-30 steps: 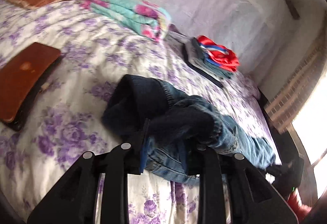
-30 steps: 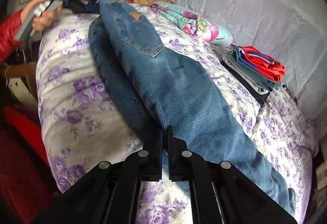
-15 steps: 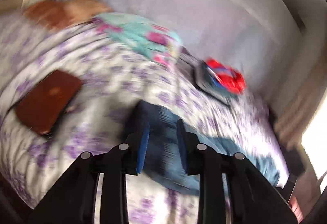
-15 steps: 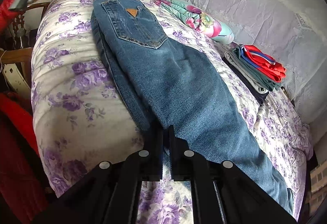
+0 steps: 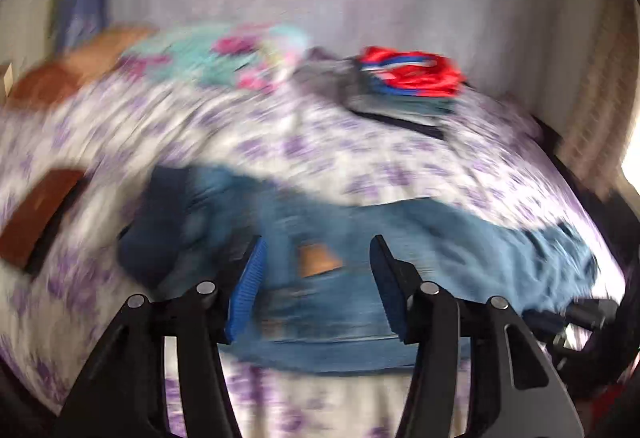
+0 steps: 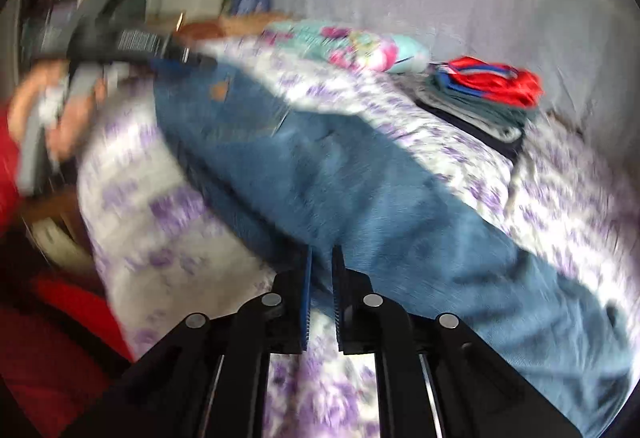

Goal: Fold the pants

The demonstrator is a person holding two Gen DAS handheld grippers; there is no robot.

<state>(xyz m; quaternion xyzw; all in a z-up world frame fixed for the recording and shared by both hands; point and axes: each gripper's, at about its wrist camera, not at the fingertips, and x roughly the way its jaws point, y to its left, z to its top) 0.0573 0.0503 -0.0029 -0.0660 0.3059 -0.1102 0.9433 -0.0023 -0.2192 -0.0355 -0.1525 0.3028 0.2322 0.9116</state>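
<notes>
1. Both views are pretty smeared, so take the fine detail loosely.
2. The jeans [image 6: 360,198] lie stretched along the near edge of the bed [image 5: 360,158], which has a purple-flowered sheet. The waistband end with the tan patch is at the left, the leg runs off to the right.
3. My left gripper [image 5: 318,250] has just been opening. Its jaws stand well apart over the waistband, with the patch showing through the gap, and the blue pads aren't pressing on the denim.
4. My right gripper [image 6: 322,258] has eased open just a touch, leaving only a narrow slit. Denim sits in that slit at the near edge of the leg, and it looks pinched as far as I can tell.
5. In the right view I can see the person's hand [image 6: 60,118] on the left gripper's handle, with a red sleeve [image 6: 8,158].
6. Further back on the bed: a stack of folded clothes [image 5: 404,86] with something red on top, a folded teal floral blanket [image 5: 208,54], and a brown flat case [image 5: 36,214] off to the left.
</notes>
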